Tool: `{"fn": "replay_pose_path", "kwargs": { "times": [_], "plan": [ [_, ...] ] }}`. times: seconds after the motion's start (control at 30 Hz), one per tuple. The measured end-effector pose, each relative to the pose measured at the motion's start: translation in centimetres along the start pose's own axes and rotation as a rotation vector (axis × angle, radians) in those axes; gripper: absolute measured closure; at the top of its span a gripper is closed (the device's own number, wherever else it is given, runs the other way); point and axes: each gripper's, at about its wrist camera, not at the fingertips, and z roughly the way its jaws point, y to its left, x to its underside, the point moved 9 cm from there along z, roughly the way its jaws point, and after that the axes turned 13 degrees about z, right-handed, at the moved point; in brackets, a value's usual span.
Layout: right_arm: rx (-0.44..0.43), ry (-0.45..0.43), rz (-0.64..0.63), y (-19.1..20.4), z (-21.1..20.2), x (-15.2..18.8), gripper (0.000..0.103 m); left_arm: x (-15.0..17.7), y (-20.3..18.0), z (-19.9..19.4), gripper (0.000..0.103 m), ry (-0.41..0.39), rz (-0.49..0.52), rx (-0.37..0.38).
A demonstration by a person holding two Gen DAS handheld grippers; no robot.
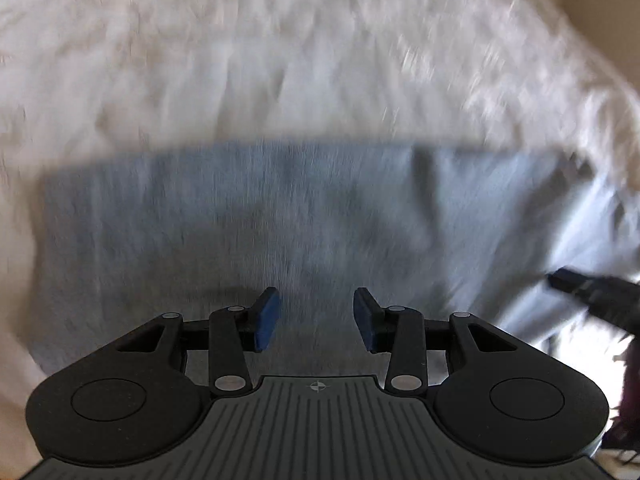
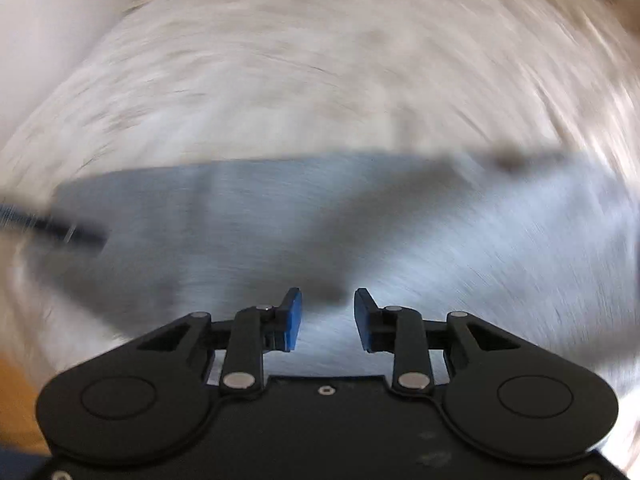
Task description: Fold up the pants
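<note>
White bed cover (image 1: 280,48), blue pants (image 1: 240,208) flat

My left gripper (image 1: 317,314) and right gripper (image 2: 328,318) share black linkages, silver rivets, blue pads (image 1: 267,320).

Pants (image 1: 256,216): blue-grey cloth, matt, fine ribbed or woven grain, soft folds; heavy motion blur in both views, so the weave is not certain.

Cover (image 1: 280,52) beyond the pants: white cloth, matt, fuzzy, rumpled surface.

Left tool (image 1: 317,316): black plastic arms, matt to faintly satin; blue pads (image 1: 267,318), matt, rubbery look; small round pins, bright metal. Base plate below the arms is grey, ribbed, matt.

Right tool (image 2: 328,318): same black plastic, slight sheen on the round housings; blue matt pads (image 2: 294,318); shiny metal pins. Body below is flat black, smooth, dusty spots.

At the right tool's lower left, a smooth orange-brown surface; material unclear.
</note>
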Motion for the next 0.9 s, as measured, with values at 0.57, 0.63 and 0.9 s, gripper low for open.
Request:
{"fn": "replay_pose_path", "kwargs": {
  "times": [0.57,0.63,0.9],
  "plan": [
    [-0.045,-0.047,0.248,-13.0,-2.5,-16.0,0.065,-7.6,-12.1,0.7,0.063,-0.085,-0.002,0.039],
    [-0.018,-0.025,0.207,-13.5,-0.5,-18.5,0.057,-7.6,-14.2,2.0,0.063,-0.068,0.031,0.069],
    [0.018,0.177,0.082,-13.4,5.3,-21.8,0.026,-4.7,-17.0,7.0,0.062,0.047,0.094,0.039]
  ]
}}
